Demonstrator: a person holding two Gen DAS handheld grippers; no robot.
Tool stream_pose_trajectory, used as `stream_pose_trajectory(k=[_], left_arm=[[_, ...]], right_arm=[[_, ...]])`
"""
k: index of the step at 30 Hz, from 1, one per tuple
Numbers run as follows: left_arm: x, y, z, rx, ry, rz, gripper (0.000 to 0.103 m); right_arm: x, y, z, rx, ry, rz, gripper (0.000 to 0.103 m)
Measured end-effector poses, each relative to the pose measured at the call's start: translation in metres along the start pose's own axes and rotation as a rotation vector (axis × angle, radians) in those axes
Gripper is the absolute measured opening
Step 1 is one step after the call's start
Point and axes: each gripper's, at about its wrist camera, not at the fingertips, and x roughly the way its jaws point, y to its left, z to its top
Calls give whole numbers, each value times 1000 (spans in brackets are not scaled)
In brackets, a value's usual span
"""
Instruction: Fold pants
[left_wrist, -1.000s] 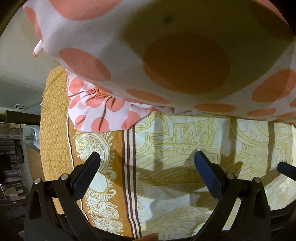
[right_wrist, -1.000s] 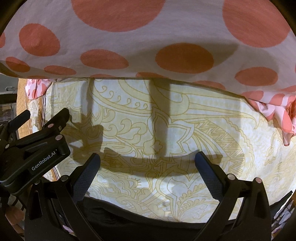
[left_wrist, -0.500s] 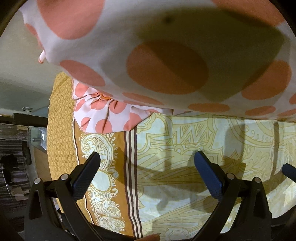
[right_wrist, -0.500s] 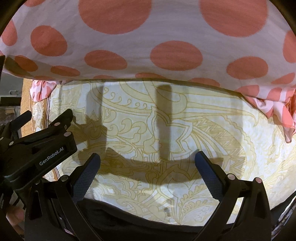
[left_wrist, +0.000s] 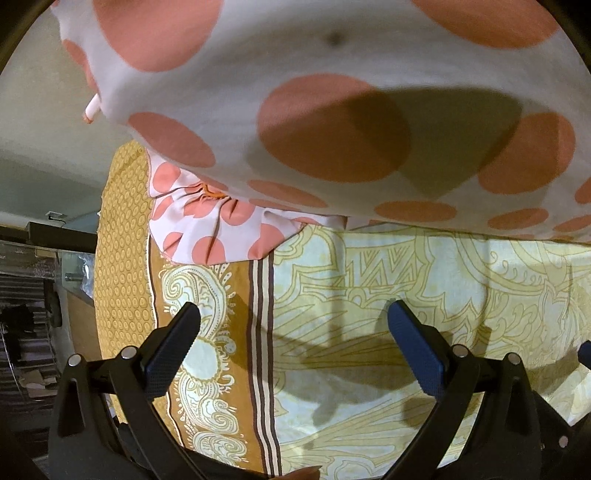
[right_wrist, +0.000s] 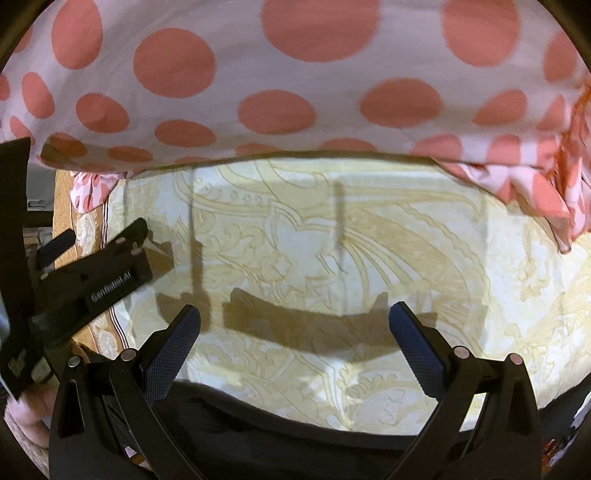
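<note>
Pants (left_wrist: 332, 122), white with coral dots, hung in the upper part of both wrist views over the patterned sheet (left_wrist: 424, 295) covering the surface, with a gathered end resting near the sheet's brown-bordered left edge (left_wrist: 207, 229). Left tool (left_wrist: 293, 325) and right tool (right_wrist: 295, 325) both stood wide open, gripping nothing. Risk, as judged: unheld cloth could bunch or land crooked, spoiling the fold. Readable text: "GenRobot.AI" on the left tool's body (right_wrist: 110, 291).

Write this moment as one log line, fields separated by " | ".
task: fold pants | left gripper: open, empty | right gripper: open, empty | polka-dot pants: ahead of both | patterned sheet: under grippers
</note>
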Motion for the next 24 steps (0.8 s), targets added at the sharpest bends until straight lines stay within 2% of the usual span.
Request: stream_pose_trajectory(k=[12,18,24], left_arm=[[-27,-17,-22,-6,-22,0,101],[-39,-21,-29,-42,-26,1,101],[-40,-28,-33,-52,-15,15,101]], right_arm=[[-26,-31,-44,-12,-52,41,102],[-33,-41,-63,-43,-73,55,102],[-33,-64,-60,-49,-64,41,102]])
